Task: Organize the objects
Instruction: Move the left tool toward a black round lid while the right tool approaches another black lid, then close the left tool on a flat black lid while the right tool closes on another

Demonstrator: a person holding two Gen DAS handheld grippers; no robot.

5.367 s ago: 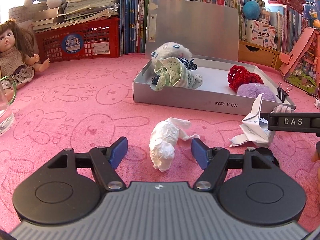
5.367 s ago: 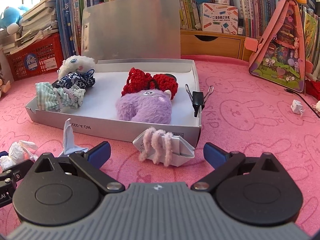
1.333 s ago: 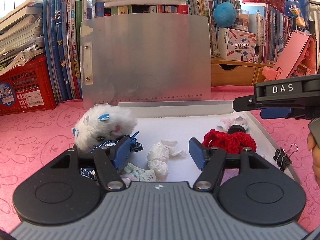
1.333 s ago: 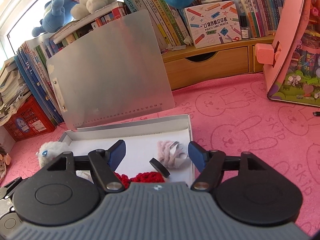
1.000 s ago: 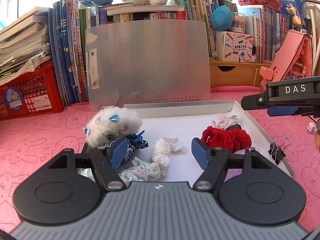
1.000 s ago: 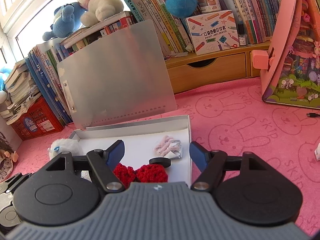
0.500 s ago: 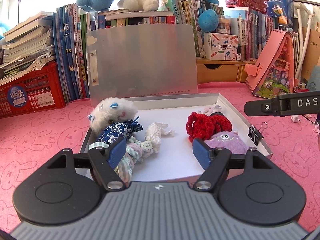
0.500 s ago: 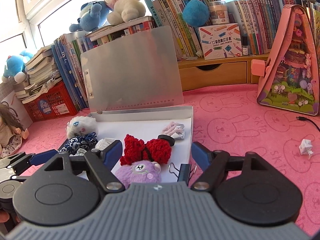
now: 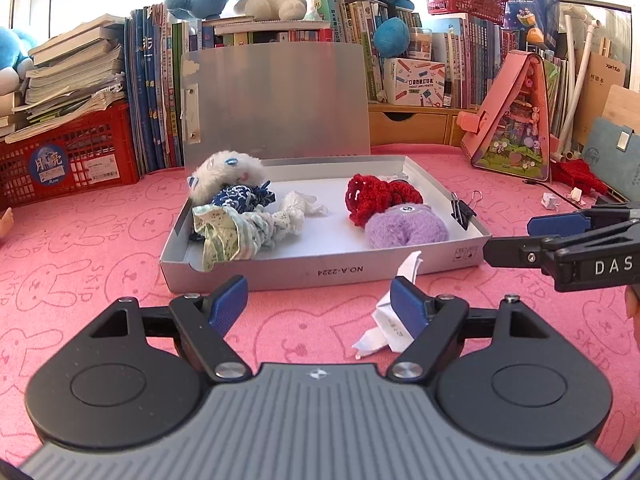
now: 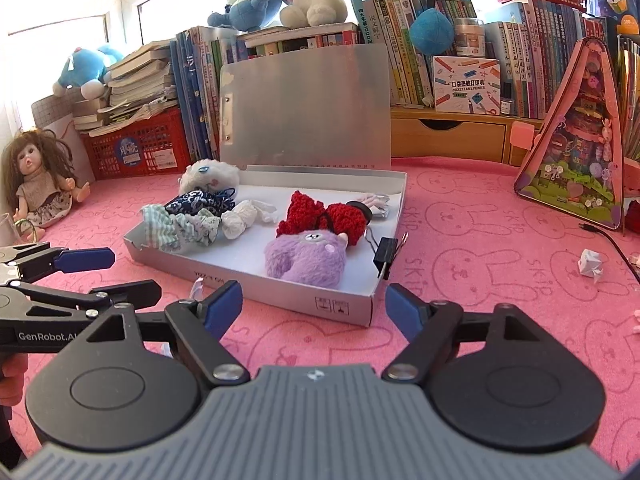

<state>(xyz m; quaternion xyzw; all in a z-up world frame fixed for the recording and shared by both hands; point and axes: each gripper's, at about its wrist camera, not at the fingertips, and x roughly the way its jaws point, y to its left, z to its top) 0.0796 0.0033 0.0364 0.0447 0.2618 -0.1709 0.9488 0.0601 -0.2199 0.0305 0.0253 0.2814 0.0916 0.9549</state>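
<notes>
A grey open box (image 9: 280,270) (image 10: 256,280) sits on the pink cloth. In it lie a white crumpled tissue (image 9: 298,210) (image 10: 244,216), a white plush (image 9: 224,172), cloth scrunchies (image 9: 236,232), a red knit piece (image 9: 376,196), a purple plush (image 9: 408,228) (image 10: 308,256) and a pink-and-white paper piece (image 10: 374,202). A folded white paper (image 9: 390,312) lies in front of the box, beside my left gripper's right finger. My left gripper (image 9: 320,306) is open and empty before the box. My right gripper (image 10: 314,306) is open and empty at the box's right front corner.
A black binder clip (image 9: 462,210) (image 10: 386,256) is clipped on the box's right wall. A doll (image 10: 40,176) sits far left. A red crate (image 9: 68,156), books and a pink toy house (image 10: 580,160) line the back. A small paper scrap (image 10: 590,262) lies right.
Both grippers drew back from over the box to its front. The tissue and the pink-and-white paper piece stay in the box where they were let go.
</notes>
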